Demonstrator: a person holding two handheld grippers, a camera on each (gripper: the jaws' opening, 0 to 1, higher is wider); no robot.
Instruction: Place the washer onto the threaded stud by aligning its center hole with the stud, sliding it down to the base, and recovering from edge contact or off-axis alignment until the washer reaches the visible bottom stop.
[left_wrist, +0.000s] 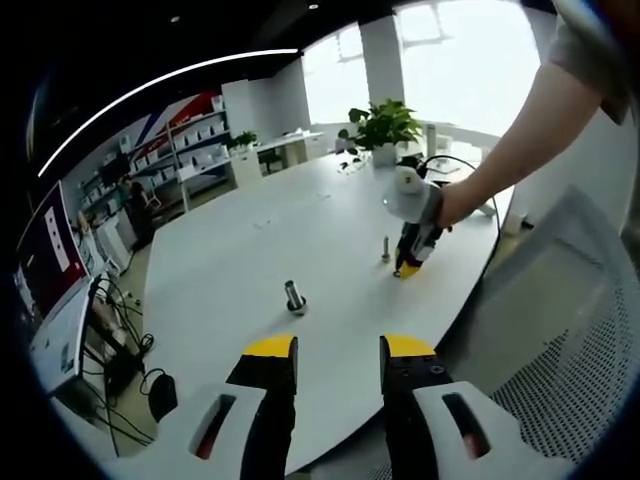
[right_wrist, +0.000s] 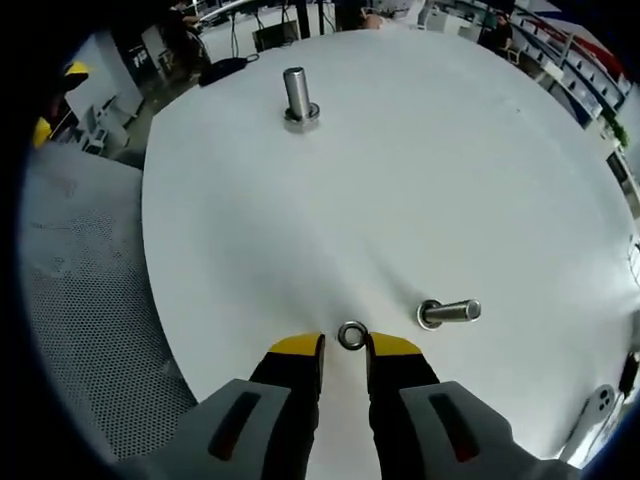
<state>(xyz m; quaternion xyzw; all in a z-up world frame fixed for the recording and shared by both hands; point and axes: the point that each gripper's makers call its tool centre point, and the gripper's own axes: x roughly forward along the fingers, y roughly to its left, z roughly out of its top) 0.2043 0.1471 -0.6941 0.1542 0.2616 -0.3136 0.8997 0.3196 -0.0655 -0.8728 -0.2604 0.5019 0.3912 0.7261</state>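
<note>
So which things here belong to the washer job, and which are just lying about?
Belongs to the job:
- washer, lying flat on the table between the right tool's tips
- two upright studs

Just lying about:
- potted plant
- mesh chair
- shelving
- left tool, open and idle

A potted plant (left_wrist: 381, 128) sits top centre on the white table (left_wrist: 300, 230); mesh chair (left_wrist: 570, 330) lower right.

Washer (right_wrist: 352, 335) flat beside stud (right_wrist: 450, 312)
</note>
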